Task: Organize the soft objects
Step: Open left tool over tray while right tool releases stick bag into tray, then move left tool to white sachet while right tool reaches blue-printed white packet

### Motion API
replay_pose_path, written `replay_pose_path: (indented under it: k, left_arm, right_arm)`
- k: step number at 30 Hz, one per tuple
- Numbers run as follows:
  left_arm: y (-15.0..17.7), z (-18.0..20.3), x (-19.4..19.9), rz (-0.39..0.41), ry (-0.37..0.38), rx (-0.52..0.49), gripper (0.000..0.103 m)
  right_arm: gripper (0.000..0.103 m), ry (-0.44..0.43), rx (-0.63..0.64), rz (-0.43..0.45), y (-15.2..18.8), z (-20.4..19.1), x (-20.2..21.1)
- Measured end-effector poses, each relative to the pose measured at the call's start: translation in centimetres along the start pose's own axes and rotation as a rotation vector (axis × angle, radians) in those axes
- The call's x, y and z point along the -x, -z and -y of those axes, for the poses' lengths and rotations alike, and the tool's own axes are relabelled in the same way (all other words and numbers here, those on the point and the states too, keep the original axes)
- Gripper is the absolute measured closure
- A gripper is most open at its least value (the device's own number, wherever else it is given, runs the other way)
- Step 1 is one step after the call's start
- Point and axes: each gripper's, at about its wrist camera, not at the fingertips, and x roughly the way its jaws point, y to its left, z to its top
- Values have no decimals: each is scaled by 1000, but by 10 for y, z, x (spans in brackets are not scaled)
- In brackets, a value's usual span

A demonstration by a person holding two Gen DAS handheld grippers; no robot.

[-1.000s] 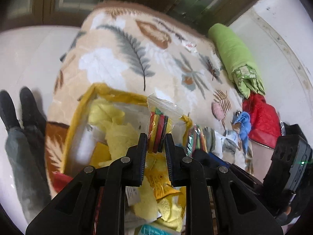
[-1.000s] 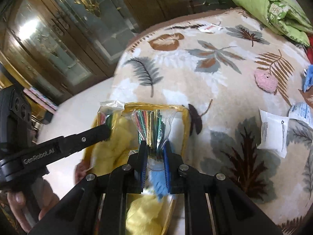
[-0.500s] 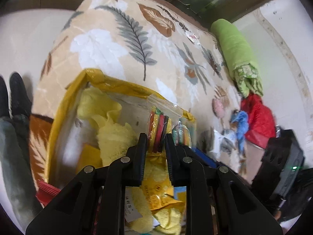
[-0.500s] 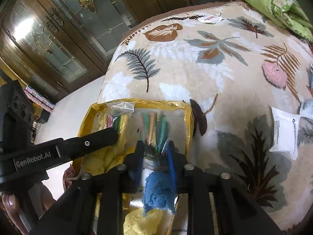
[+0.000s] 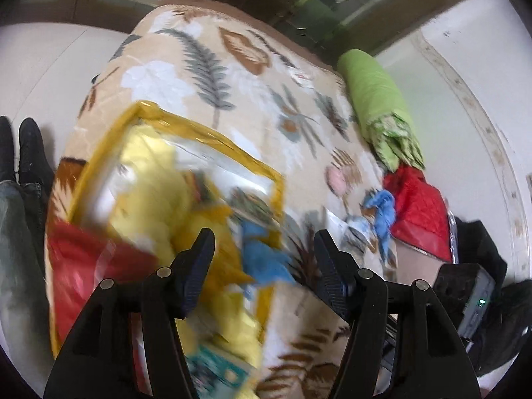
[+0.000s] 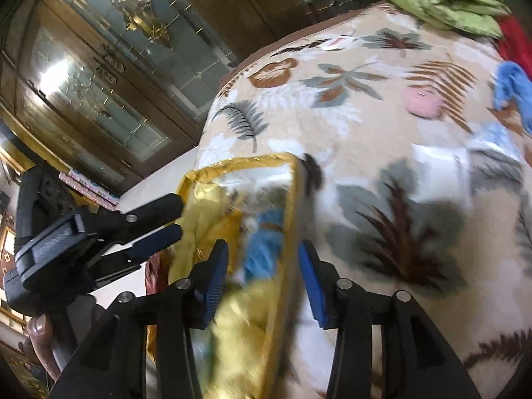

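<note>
Both the left gripper [image 5: 264,249] and the right gripper [image 6: 262,266] stand wide apart and hold nothing. Beneath them, lower left of both frames, the yellow-rimmed bag [image 5: 212,136] lies open on the blanket [image 5: 266,99]. Its long axis runs away from the cameras, with blurred yellow and blue cloths [image 6: 266,249] inside.

No text, label, brand, number or sign could be read in either view. The print on the teal packet [image 5: 216,370] in the yellow-trimmed bag [image 5: 212,139] and on the white sachet [image 6: 435,169] lying on the leaf-patterned blanket [image 6: 365,126] was smeared by motion blur. The marking on the side of the left gripper [image 6: 178,216], as seen from the right wrist camera, was likewise too blurred to make out.
</note>
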Motion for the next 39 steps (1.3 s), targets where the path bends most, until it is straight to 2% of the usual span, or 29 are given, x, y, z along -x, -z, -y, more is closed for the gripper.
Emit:
replay_pose_path:
  k: [4, 8, 10, 13, 21, 29, 31, 32, 33, 34, 35, 36, 39]
  left_arm:
    - [26, 36, -4, -20, 25, -67, 41]
    - [44, 66, -24, -76, 26, -123, 41]
    - [49, 78, -35, -100, 24, -145, 41]
    - [52, 92, -57, -132, 13, -165, 41]
    - [44, 114, -130, -205, -6, -185, 41]
    - [16, 125, -199, -194, -97, -195, 41]
    - [12, 119, -215, -217, -86, -156, 42]
    - [12, 116, -219, -222, -86, -144, 48]
    - [13, 116, -218, -194, -90, -149, 68]
    - [14, 116, -218, -189, -87, -166, 80]
    - [17, 115, -221, -216, -84, -173, 91]
    - [21, 114, -222, -230, -68, -176, 91]
    - [31, 112, -207, -200, -65, -229, 99]
  right_arm:
    - [56, 10, -62, 18, 14, 33, 26]
    - [54, 43, -108, 36, 21, 65, 45]
    - [40, 44, -149, 57, 23, 84, 54]
    - [35, 64, -195, 82, 25, 108, 64]
    - [35, 151, -272, 100, 22, 156, 76]
    - [35, 210, -265, 91, 11, 167, 73]
    - [35, 211, -267, 86, 6, 168, 71]
    - [35, 217, -264, 83, 3, 169, 70]
    - [35, 228, -257, 81, 0, 169, 68]
    - [35, 239, -246, 85, -5, 168, 67]
    - [35, 247, -235, 89, -10, 168, 65]
    - [35, 263, -216, 92, -19, 168, 62]
    - [35, 295, -191, 95, -43, 172, 53]
